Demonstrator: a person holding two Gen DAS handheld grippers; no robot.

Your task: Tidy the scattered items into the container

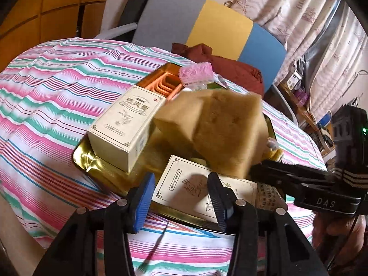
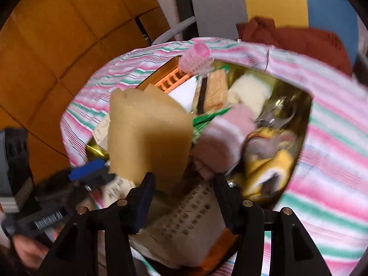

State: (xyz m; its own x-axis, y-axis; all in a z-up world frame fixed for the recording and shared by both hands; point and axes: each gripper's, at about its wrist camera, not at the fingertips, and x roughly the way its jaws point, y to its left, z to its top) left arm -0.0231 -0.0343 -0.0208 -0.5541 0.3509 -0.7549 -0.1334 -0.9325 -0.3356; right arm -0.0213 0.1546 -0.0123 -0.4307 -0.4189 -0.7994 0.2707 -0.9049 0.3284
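A gold tray [image 1: 92, 161] on the striped cloth holds two cream boxes [image 1: 122, 126], an orange basket [image 1: 165, 85], a pink hair roller [image 1: 195, 73] and a yellow plush toy [image 1: 273, 149]. A tan sponge [image 1: 218, 128], blurred and tilted, hangs over the tray's middle. My left gripper [image 1: 181, 197] is open above the near box [image 1: 197, 191], holding nothing. My right gripper [image 2: 184, 195] is open; the sponge [image 2: 147, 138] stands just ahead of its left finger, unclamped. A pink sock [image 2: 225, 133] and a wafer packet [image 2: 214, 89] lie in the tray [image 2: 296, 105].
The striped cloth [image 1: 46, 96] covers the table. A dark red cloth [image 1: 230, 66] lies at the far edge, before a grey, yellow and blue chair back [image 1: 220, 25]. Curtains [image 1: 299, 11] hang at the right; wooden panels [image 2: 57, 46] stand at the left.
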